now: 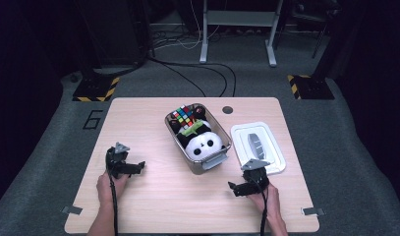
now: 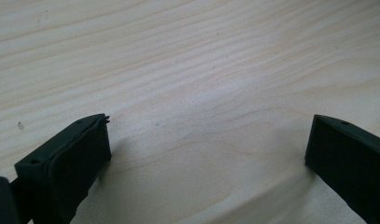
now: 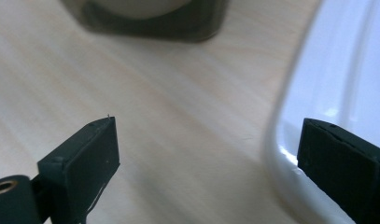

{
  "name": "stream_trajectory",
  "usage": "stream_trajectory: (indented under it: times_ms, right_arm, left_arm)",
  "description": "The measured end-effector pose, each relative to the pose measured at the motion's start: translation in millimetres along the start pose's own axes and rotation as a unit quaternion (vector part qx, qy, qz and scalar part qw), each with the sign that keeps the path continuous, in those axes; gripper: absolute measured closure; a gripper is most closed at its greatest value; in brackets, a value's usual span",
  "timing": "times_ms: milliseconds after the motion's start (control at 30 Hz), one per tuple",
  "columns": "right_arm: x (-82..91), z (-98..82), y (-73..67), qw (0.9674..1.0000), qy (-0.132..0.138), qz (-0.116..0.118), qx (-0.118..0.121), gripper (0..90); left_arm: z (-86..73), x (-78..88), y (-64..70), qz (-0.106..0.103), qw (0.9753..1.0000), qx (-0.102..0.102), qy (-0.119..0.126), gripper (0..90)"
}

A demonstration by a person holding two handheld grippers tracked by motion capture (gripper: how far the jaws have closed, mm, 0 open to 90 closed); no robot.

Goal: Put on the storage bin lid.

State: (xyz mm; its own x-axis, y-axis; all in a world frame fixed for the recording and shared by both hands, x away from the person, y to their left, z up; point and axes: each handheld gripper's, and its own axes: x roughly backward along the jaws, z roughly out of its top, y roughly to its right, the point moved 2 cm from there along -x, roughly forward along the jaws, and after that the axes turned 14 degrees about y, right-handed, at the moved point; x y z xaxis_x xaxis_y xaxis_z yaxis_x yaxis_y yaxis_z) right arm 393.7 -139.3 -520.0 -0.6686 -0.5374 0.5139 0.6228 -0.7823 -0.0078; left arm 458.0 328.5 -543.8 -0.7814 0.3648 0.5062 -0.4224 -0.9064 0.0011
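left gripper (image 1: 134,167) low over the bare wooden worktop (image 1: 153,191), jaws wide apart, nothing between them; in the left gripper view (image 2: 208,140) just pale wood grain lies between and ahead of the jaws. right gripper (image 1: 235,189) also held low, jaws wide apart and empty. in the right gripper view (image 3: 208,144) the white lid (image 3: 337,84) lies ahead and to the right of the jaws, its rounded edge just beside the right-hand jaw, which overlaps it in the picture; touching or not, cannot tell. bare wood sits between the jaws. the near end of the clear bin (image 3: 150,21) is ahead and above the left-hand jaw, blurred, well apart from it.

high view: clear bin (image 1: 222,158) stands ahead of both grippers, between them, closer to the right one. inside it a panda plush (image 1: 203,144) at the near end, a green piece (image 1: 191,131) at its top, a scrambled colour cube (image 1: 183,115) at the far end. white lid (image 1: 276,164) lies flat just right of the bin, grey handle strip (image 1: 256,143) on its middle, its near edge just ahead of the right gripper's grey plate.

writing: a large "6" (image 1: 92,119) on the floor mat left of the worktop. no brand text readable on lid, bin or toys. small dark round hole (image 1: 227,109) in the worktop beyond the bin.
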Motion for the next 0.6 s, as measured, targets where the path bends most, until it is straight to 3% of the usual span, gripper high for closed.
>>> stream_trajectory:
  times_ms: [300, 433, 500, 600]
  right_arm:
    - [3.8, 23.9, 43.3, 0.9980, 0.011, -0.057, -0.025, 0.0]
    - [-3.5, 33.6, 65.2, 0.9962, 0.012, -0.079, -0.035, 0.0]
    - [-9.8, 38.1, 75.7, 0.9946, 0.004, -0.090, -0.051, 0.0]
    - [-16.4, 41.7, 85.6, 0.9939, -0.002, -0.097, -0.052, 0.0]
  left_arm:
    - [0.2, -0.3, -0.1, 0.000, 1.0000, 0.001, -0.002, 0.0]
    - [0.4, -0.4, -0.2, 0.000, 1.0000, 0.000, -0.002, 0.0]
    - [0.4, -0.8, -0.4, 0.000, 1.0000, 0.000, 0.000, 0.0]
    - [0.2, -1.5, -0.2, 0.001, 1.0000, 0.001, 0.004, 0.0]
